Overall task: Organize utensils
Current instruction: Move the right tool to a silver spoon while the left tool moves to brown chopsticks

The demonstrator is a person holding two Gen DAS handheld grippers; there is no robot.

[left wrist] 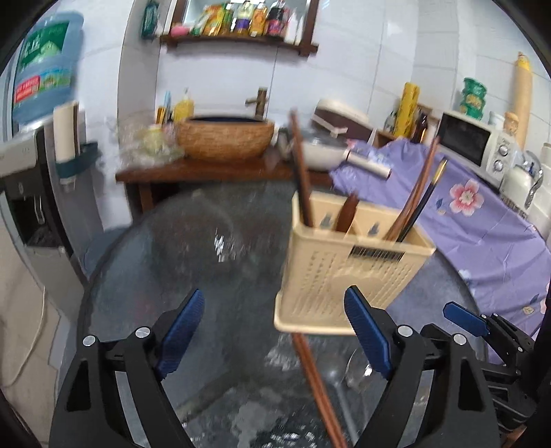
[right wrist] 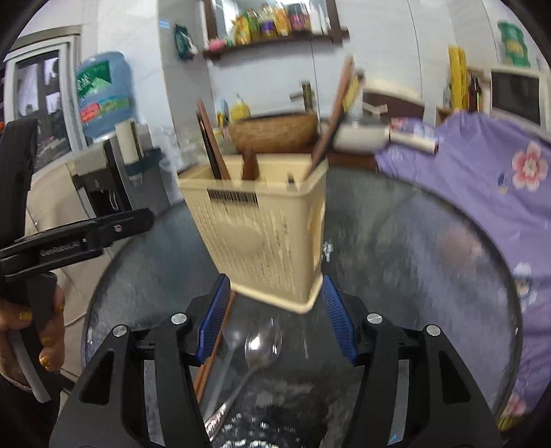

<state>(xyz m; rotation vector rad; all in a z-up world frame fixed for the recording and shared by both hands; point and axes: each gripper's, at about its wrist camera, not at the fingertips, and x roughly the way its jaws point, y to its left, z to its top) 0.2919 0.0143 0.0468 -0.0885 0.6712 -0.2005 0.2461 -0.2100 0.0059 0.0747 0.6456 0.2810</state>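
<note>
The holder (right wrist: 265,234) is beige with perforated rows. Blue pads (right wrist: 213,324) line black tongs (right wrist: 275,320). At right, the cloth (right wrist: 482,179) is purple with pink flowers.

Motion blur over both views. Labels on shelf bottles (left wrist: 241,19) unreadable. Print on water jug (left wrist: 44,65) smeared. Chopstick (left wrist: 318,382) on glass table (left wrist: 137,310) cut off by bottom edge. Spoon (right wrist: 255,355) handle hidden behind gripper frame. Holder (right wrist: 261,234) compartment contents hidden below rim. Hand (right wrist: 38,331) cropped at left edge.
</note>
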